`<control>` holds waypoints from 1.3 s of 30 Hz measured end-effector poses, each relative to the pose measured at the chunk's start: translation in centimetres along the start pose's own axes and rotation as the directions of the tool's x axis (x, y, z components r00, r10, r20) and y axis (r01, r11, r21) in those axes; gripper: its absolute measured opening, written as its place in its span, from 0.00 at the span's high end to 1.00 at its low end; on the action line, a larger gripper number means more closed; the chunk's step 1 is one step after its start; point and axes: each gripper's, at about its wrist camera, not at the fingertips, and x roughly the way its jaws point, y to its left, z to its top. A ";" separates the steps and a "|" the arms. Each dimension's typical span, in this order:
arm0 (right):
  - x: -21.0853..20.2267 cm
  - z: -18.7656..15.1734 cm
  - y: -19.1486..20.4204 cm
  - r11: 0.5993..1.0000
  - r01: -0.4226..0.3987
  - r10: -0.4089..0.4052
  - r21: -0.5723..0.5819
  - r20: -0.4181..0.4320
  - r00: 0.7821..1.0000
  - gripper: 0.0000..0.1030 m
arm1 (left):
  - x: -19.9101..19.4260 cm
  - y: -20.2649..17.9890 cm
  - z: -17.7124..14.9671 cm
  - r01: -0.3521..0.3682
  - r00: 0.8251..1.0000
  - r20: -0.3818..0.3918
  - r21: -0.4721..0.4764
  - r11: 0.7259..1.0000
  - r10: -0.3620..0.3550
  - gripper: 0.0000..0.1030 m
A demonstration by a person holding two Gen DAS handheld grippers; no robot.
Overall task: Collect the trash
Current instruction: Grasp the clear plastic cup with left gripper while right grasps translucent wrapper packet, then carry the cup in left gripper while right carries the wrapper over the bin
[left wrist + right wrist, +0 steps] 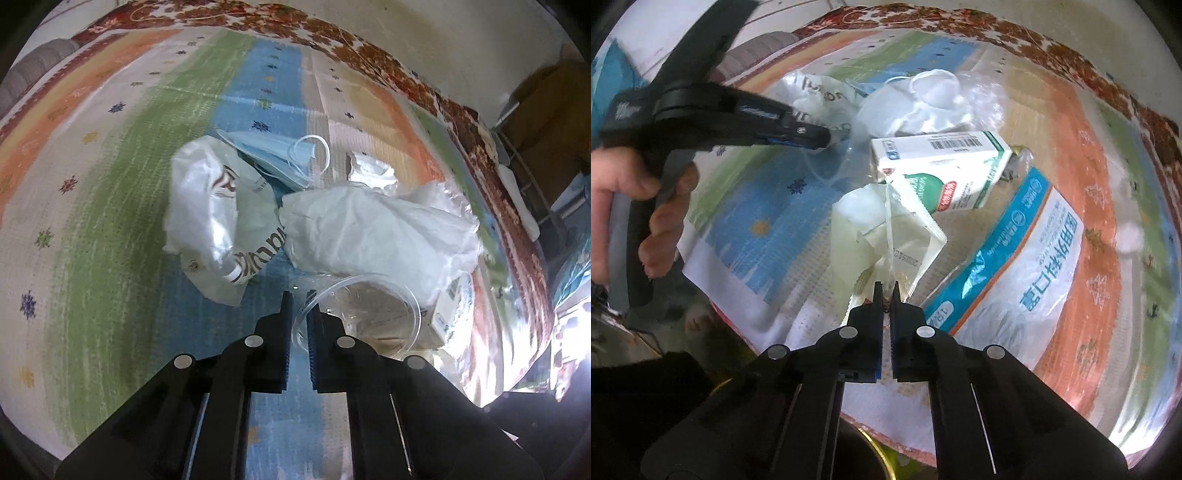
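My left gripper is shut on the near rim of a clear plastic cup lying on its side on the striped cloth. Beyond it lie a white bag with brown lettering, a blue face mask and crumpled white plastic. My right gripper is shut on the lower end of a clear, crinkled wrapper, which stands up from the cloth. In the right wrist view the left gripper comes in from the upper left, its tip at the faint cup.
A white and green carton and a blue-and-white mask package lie right of the wrapper. The striped cloth ends at a near edge, and below it shows a dark container with a yellow-green rim. A hand holds the left gripper's handle.
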 end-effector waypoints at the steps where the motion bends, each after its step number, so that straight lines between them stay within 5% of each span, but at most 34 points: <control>1: -0.2 -0.1 -0.2 1.000 -0.008 0.008 0.014 0.000 1.000 0.98 | -0.3 0.1 -0.2 -0.007 1.000 0.001 -0.009 1.000 0.007 0.94; 21: -10.5 -3.1 0.1 0.995 -0.022 0.011 0.096 0.115 0.993 0.98 | -8.0 -1.1 -3.8 -0.085 0.996 0.017 0.032 0.996 0.084 0.94; 39: -16.2 -7.7 1.4 0.981 -0.080 0.053 0.175 0.154 0.987 0.98 | -14.7 -5.3 -6.9 -0.014 0.996 0.088 0.110 0.994 0.005 0.95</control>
